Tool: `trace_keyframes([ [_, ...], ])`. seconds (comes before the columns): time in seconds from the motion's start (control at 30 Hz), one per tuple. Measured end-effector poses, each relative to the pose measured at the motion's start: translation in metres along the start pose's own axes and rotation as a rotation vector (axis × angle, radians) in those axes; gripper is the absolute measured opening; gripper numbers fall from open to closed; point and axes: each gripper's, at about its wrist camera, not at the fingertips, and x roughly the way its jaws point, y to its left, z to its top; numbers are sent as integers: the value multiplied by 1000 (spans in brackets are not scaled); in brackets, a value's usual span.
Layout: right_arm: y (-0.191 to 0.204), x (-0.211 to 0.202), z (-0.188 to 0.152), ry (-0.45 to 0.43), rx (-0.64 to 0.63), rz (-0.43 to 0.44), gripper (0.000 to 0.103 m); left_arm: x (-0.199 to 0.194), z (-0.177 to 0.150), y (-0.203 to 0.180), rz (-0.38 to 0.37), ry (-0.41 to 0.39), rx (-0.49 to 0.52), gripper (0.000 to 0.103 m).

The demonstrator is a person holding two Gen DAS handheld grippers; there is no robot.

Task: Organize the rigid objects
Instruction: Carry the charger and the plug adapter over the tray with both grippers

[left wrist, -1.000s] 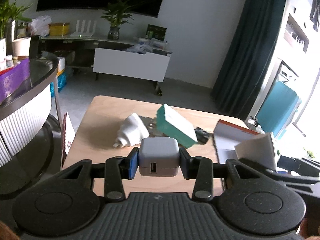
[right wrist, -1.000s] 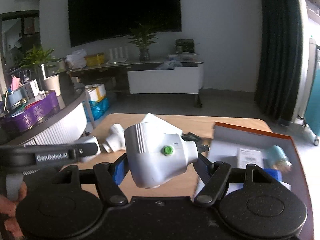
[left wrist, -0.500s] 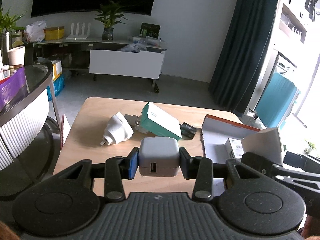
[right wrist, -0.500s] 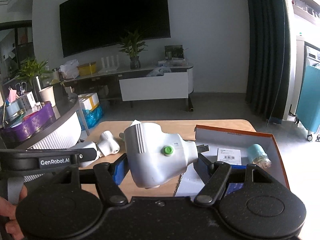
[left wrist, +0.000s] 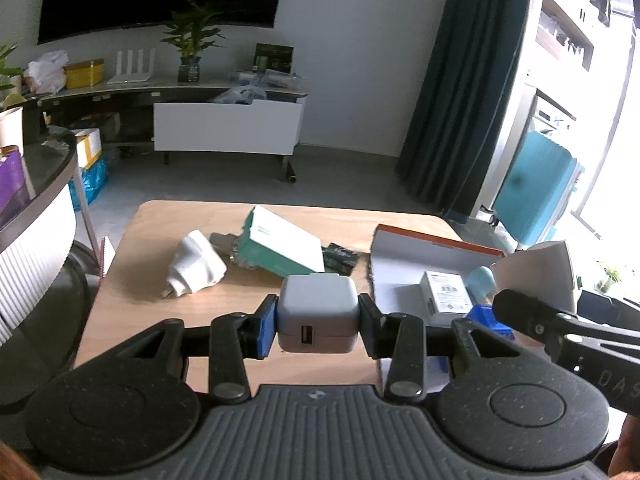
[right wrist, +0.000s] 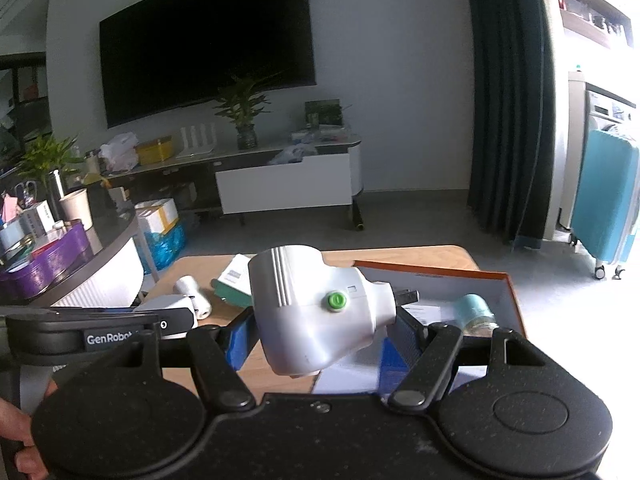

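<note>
Left tool (left wrist: 318,322) clamped on grey charger (left wrist: 317,312); right tool (right wrist: 320,330) apparently clamped around white adapter (right wrist: 316,312).

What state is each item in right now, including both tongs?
Left tongs: shut on the grey USB charger, held off the table.
Right tongs: shut on the white adapter with a green button, held up.
Orange-edged box: open, with a small white carton and a blue roll inside.
White plug: lying on the wooden table.
Teal box: closed, tilted.
</note>
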Motion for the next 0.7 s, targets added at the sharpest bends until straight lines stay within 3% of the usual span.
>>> trace_keyframes([
  [0.7,-47,-16,3,-39,64,-98,83,16,4,-43,-84,20,61,41],
])
